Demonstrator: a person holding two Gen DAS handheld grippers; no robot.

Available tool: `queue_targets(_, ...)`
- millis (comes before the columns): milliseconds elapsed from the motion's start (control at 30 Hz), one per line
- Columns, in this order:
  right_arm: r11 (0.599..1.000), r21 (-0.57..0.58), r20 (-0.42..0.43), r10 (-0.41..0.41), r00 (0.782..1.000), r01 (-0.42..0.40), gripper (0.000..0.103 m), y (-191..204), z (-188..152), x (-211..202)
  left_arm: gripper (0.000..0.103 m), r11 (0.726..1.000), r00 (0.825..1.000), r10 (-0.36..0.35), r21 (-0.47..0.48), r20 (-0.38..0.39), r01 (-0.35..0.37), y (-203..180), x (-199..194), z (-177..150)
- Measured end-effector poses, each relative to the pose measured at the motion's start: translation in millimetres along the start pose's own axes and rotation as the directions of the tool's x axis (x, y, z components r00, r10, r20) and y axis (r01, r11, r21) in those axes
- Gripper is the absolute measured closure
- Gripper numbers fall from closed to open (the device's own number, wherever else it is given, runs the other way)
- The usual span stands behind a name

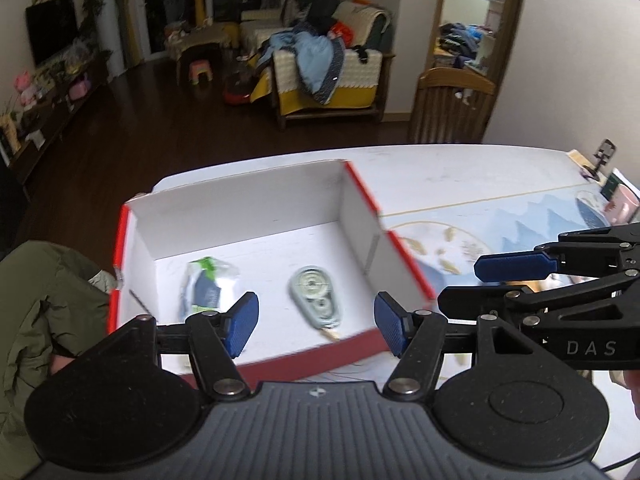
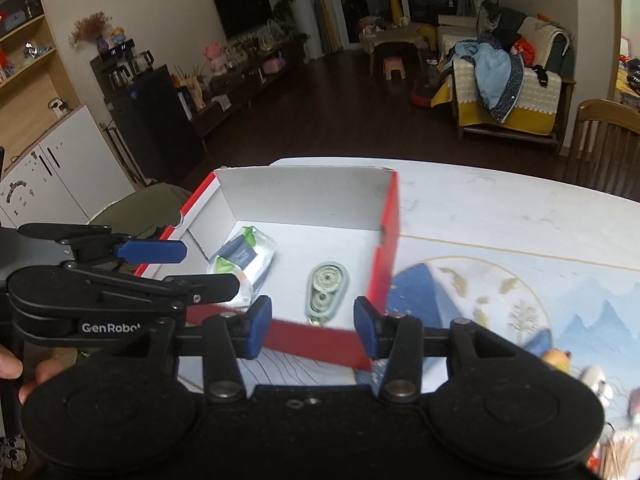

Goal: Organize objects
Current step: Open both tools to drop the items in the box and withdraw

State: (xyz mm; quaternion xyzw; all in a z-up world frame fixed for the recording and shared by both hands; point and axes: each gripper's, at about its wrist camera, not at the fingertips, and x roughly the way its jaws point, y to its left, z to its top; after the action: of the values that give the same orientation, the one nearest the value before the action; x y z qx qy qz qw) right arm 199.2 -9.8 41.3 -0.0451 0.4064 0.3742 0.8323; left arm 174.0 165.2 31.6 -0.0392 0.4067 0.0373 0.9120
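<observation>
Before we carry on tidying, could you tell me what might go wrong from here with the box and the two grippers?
1. The left gripper and right gripper, both open and empty, hang close together above the red box; they could collide.
2. A low pass might catch the box's near wall and shove it.
3. Motion blur could spoil aim at the correction tape or wipes packet.

The correction-tape roller point(image 1: 314, 300) in the box point(image 1: 248, 204) is smeared by motion in the left wrist view, its markings unreadable; the packet point(image 1: 206, 290) beside it is blurred too, its print illegible, its near end hidden behind the left tongs point(image 1: 316, 326); small things point(image 2: 592, 380) at the worktop's point(image 2: 500, 204) right edge in the right wrist view are too blurred to name; the right tongs point(image 2: 313, 328) cover part of the box's near wall.
</observation>
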Motion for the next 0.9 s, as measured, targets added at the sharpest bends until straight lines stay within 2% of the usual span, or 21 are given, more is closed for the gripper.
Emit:
queue_targets(100, 1.000, -0.001, 0.028, -0.012, 1.000, 0.012, 0.054, -10.3, -14.3, -19.8, 0.039, 1.000, 1.000, -0.021, 0.017, 0.021, 0.021, -19.8, -7.8, -4.5)
queue_targets(167, 1.000, 0.009, 0.041, -0.011, 0.999, 0.011, 0.052, -18.5, -24.5, -32.3, 0.034, 0.999, 0.999, -0.038, 0.026, 0.030, 0.037, -32.3, -11.4, -8.9)
queue_targets(300, 0.999, 0.029, 0.071, -0.036, 0.997, 0.034, 0.038, -37.6, -45.9, -53.5, 0.032, 0.997, 0.997, -0.073, 0.033, 0.023, 0.072, -59.9, -12.8, -18.3)
queue_targets(367, 0.998, 0.036, 0.081, -0.051, 0.995, 0.049, 0.036, -46.0, -54.1, -62.0, 0.032, 0.996, 0.996, -0.087, 0.033, 0.022, 0.086, -73.8, -11.4, -22.8)
queue_targets(533, 0.995, 0.048, 0.100, -0.087, 0.991, 0.082, 0.023, -69.9, -77.8, -81.9, 0.025, 0.992, 0.993, -0.116, 0.046, 0.024, 0.115, -108.0, -8.6, -35.3)
queue_targets(700, 0.991, 0.066, 0.091, -0.125, 0.988, 0.120, 0.018, -95.7, -100.9, -95.3, 0.024, 0.988, 0.990, -0.141, 0.059, 0.003, 0.141, -136.5, -4.3, -47.9)
queue_targets(800, 0.985, 0.087, 0.087, -0.158, 0.984, 0.151, 0.014, -115.2, -115.3, -103.5, 0.017, 0.986, 0.989, -0.149, 0.074, -0.005, 0.149, -153.6, -0.4, -55.4)
queue_targets(900, 0.976, 0.115, 0.073, -0.192, 0.979, 0.183, 0.013, -135.6, -125.0, -108.1, 0.016, 0.983, 0.986, -0.166, 0.080, -0.018, 0.167, -168.6, 3.9, -62.6)
